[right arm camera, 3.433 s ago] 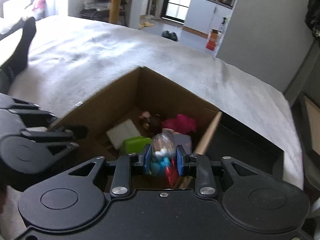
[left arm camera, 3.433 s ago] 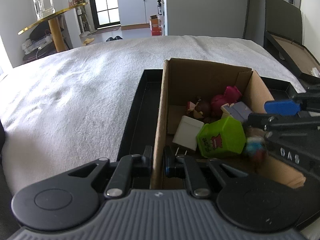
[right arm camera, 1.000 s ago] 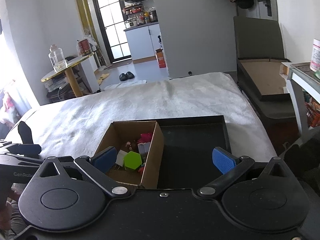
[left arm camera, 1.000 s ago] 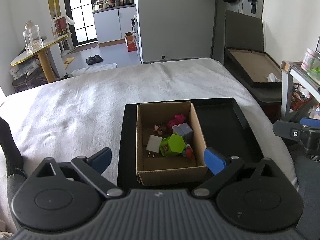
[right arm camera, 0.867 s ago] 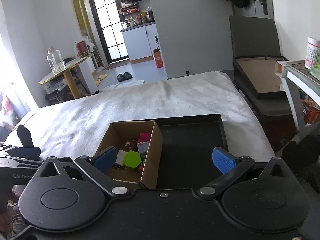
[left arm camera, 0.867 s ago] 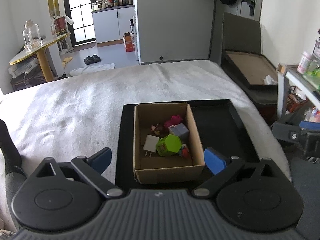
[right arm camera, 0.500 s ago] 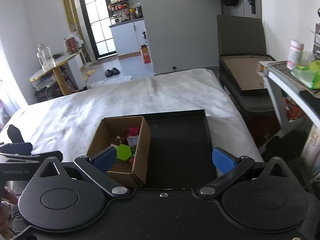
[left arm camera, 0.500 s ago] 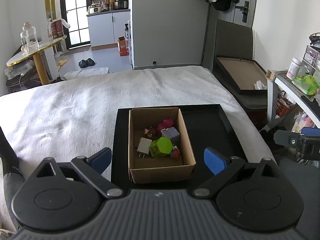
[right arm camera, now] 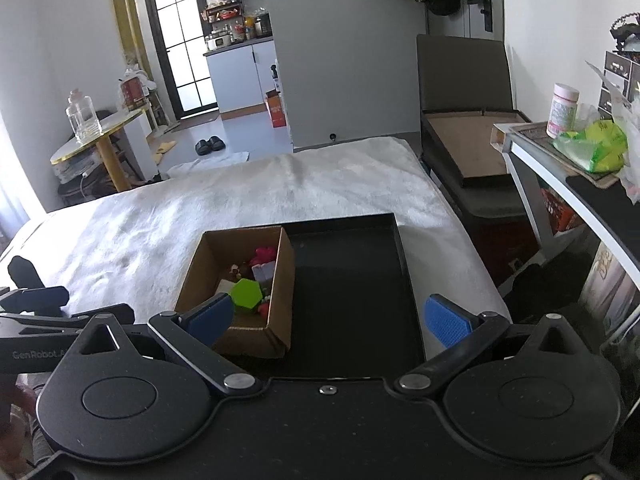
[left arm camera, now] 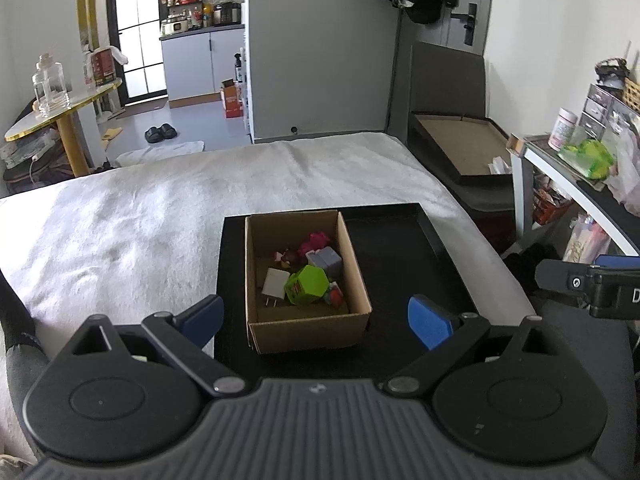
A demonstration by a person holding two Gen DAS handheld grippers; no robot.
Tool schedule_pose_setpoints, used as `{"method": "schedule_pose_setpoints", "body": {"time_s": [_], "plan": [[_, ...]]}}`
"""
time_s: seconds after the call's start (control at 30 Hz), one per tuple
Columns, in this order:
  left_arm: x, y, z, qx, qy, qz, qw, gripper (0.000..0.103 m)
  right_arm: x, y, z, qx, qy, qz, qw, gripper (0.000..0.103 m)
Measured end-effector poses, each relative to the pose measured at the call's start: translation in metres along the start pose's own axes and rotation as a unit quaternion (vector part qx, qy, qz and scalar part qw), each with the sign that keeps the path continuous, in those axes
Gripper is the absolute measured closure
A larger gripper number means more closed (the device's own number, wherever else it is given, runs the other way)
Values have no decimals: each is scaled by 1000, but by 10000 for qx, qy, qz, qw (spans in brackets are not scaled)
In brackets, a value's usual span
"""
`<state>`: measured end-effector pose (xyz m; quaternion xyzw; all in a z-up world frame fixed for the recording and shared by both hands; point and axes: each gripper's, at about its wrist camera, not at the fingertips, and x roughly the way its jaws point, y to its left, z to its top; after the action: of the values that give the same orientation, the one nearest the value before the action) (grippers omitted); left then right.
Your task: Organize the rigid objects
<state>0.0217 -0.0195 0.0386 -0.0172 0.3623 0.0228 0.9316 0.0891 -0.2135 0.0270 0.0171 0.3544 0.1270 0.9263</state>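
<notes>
Both tools hang well back from the work, high above the near edge of the white plush-covered bed [left arm camera: 160, 216]. The left gripper [left arm camera: 316, 318] has its blue-padded fingers [left arm camera: 428, 322] spread wide with nothing between them, and the right gripper [right arm camera: 330, 318] is likewise splayed and empty.

Ahead of the left gripper and slightly below it sits the open brown cardboard box [left arm camera: 308, 330], standing in the left part of the shallow black rectangular tray [left arm camera: 432, 236]; from the right gripper the same box [right arm camera: 248, 338] lies ahead and to the left, partly behind its left finger. Inside the box, touching one another in a loose heap, are the bright green hexagonal plastic container [left arm camera: 307, 285], the white plug-in charger [left arm camera: 275, 283] with its prongs toward the gripper, the grey-lilac cube [left arm camera: 326, 259], the magenta figure [left arm camera: 316, 239] at the far side, a small dark brown figurine [left arm camera: 289, 256] and a little multicoloured toy [left arm camera: 334, 294] against the right wall. The rest of the tray, ahead of the right gripper, looks bare.

Judging from this, the gathering step seems finished: every rigid piece visible is in the box and neither tool carries anything. Any further move would call for scanning the bed for strays, which these views do not show, or simply retiring the tools.
</notes>
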Motion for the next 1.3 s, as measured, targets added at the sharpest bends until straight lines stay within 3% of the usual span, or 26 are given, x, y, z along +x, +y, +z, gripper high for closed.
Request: {"method": "schedule_pose_setpoints", "body": {"time_s": [0.33,0.5,1.3], "plan": [[-15,1,-8,15,-26,-4,10000,5,-17,6,-11,-15,-101,-19,9999,0],[-21,0,-10,42,-63,-37,10000,5,-22,2,-16,310,-136,-35,9994,0],[-29,0,-10,67,-138,0,9999,4,-31,7,-18,85,-235,-202,9995,0]]}}
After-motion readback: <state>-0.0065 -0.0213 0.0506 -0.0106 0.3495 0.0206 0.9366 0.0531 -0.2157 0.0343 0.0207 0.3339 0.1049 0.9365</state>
